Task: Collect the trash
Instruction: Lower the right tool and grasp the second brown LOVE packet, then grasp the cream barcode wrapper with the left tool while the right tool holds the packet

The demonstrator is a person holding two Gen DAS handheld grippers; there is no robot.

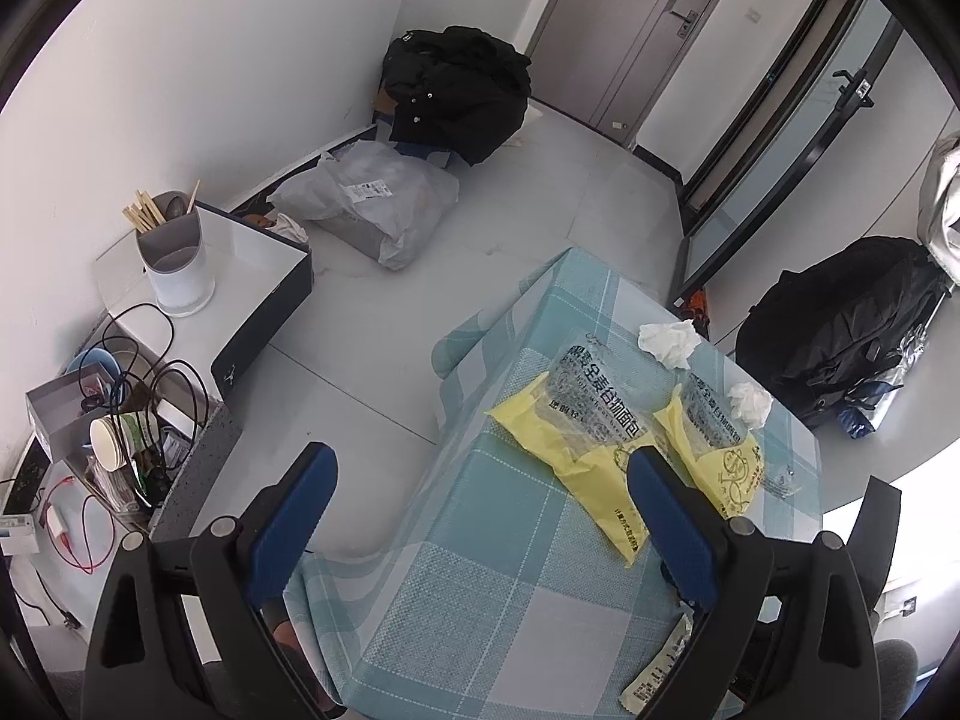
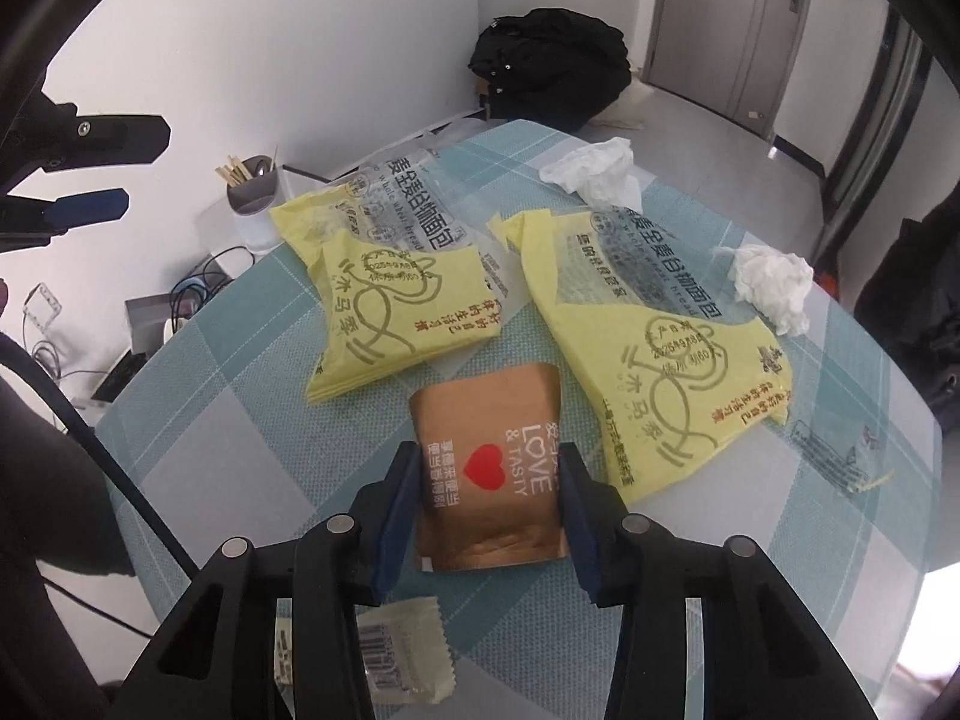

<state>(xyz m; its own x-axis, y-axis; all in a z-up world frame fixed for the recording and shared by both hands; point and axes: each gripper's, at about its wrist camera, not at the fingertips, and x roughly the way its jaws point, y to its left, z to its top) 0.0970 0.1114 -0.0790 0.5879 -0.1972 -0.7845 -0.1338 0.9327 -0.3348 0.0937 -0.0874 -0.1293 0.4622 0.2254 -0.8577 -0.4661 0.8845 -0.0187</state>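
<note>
When reading the right wrist view, locate the pouch [image 2: 486,408] flat on the counter [image 2: 240,420], directly ahead of the right tool [image 2: 489,451] and partly between its fingers.

Governing relation:
- Long axis of pouch in line with the fingers.
- Near end seated well back between the fingers; far end projecting forward, towards the gap between the left wrapper [image 2: 384,300] and the right wrapper [image 2: 648,348].
- Nearer tool: the right, by a wide margin.

Record the right tool as apart by the width of the pouch, one pad at each side edge. Do not assume a clamp: cannot tell from this view whether pressing or merely alongside.

Find the left tool [image 1: 480,456] raised above the left edge of the counter, fingers wide apart, nothing between them. Judge it too far off for this pick.

Other trash, for later passes: two crumpled tissues [image 2: 771,288] at the far side, just beside the right wrapper, and a small barcoded slip [image 2: 396,654] close under the right tool.

Hidden or doubtful:
- Pouch side edges masked by the pads.
- Slip partly covered by the tool body.
- Pouch not to be found in the left wrist view.
- Receptacle for the trash not identifiable in either view.
</note>
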